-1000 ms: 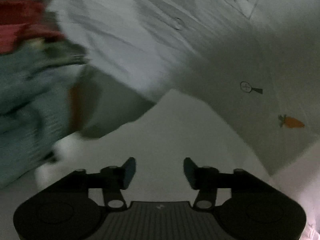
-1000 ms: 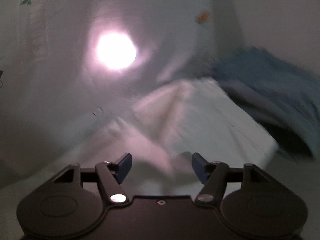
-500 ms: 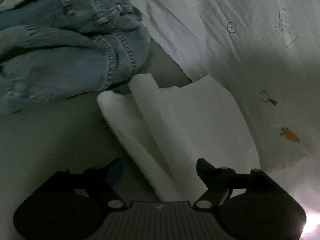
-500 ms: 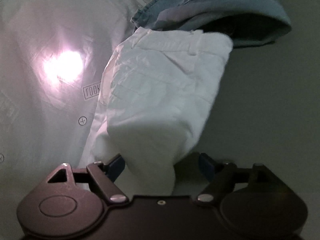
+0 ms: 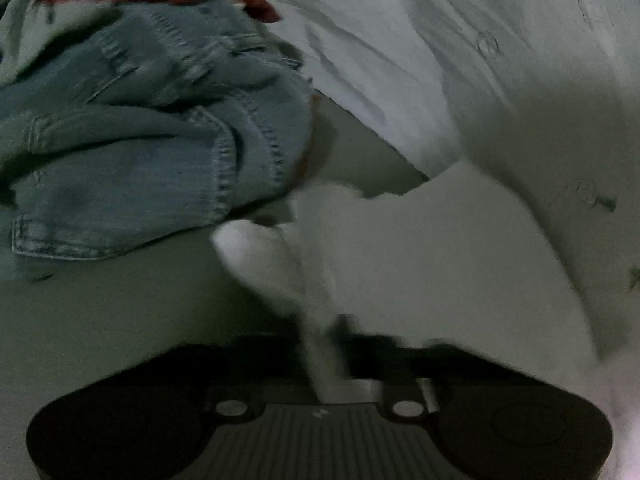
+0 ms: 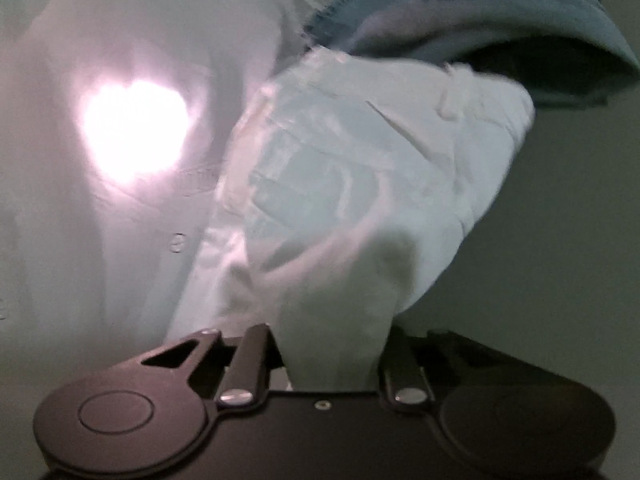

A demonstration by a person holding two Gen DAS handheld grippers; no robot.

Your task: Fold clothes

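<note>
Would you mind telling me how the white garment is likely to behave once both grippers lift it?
The white garment will probably sag between the grips, since it already creases and bunches. It looks light, thin cloth. As its far end lies against the jeans, lifting may drag them slightly.

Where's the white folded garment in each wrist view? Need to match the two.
Left wrist: white garment fills centre to lower right, a fold pinched in the left tongs.
Right wrist: white garment runs from centre down into the right tongs, whose jaws are closing on it.
Shared landmark: blue denim garment, upper left there, top right here.
</note>
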